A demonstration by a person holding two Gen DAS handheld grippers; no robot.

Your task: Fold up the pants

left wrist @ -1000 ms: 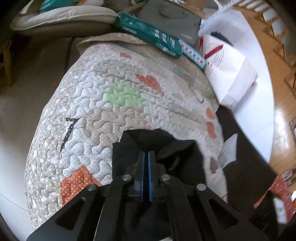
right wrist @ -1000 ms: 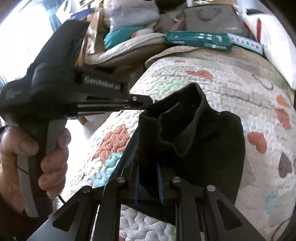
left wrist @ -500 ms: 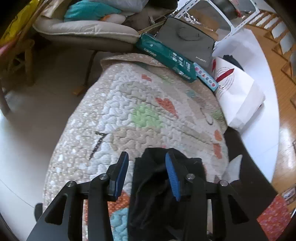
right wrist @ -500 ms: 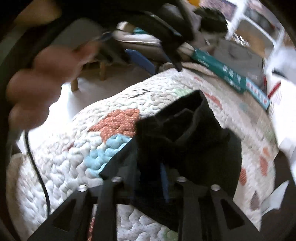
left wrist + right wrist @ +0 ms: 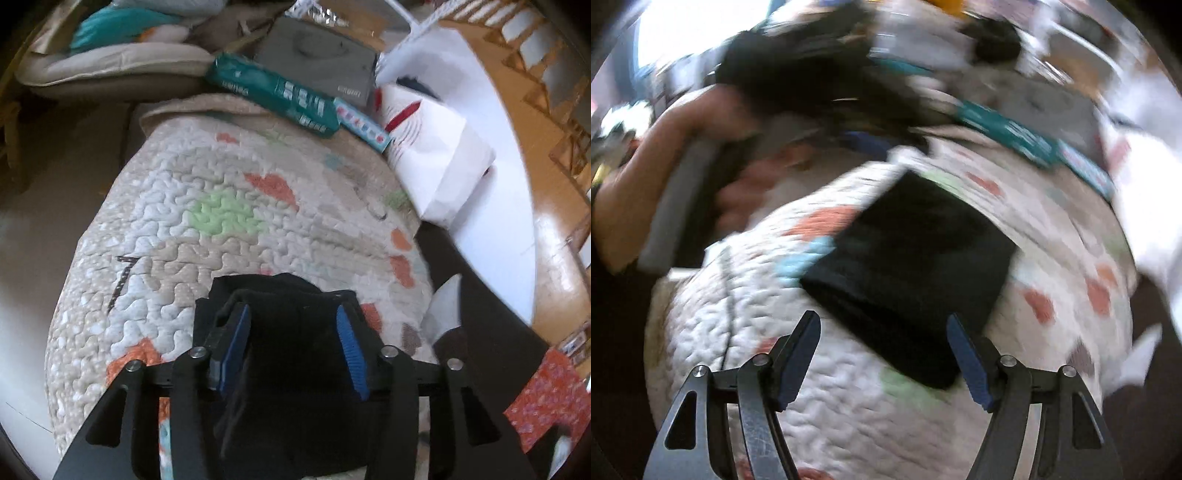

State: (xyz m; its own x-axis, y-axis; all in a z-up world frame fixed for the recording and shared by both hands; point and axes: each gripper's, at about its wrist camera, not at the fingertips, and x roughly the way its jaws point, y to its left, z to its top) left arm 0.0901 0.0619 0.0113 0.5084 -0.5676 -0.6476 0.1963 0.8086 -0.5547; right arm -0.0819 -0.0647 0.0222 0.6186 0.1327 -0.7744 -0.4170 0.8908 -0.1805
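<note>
Black pants (image 5: 908, 269) lie folded in compact rectangle on patterned quilt (image 5: 207, 192), toward its near end, well apart from clutter along far edge. Lies flat, so fold looks done or nearly so.

Left gripper (image 5: 293, 343): jaws have just been opening, blue pads spread, dark cloth lying loose between them, unpinched. Judged a release.

Right gripper (image 5: 884, 354): jaws have just been opening, now wide, nothing between them, near corner of bundle just beyond tips. View blurred.

Teal package (image 5: 273, 92) and white bag (image 5: 436, 162) at quilt's far edge, clear of work.
</note>
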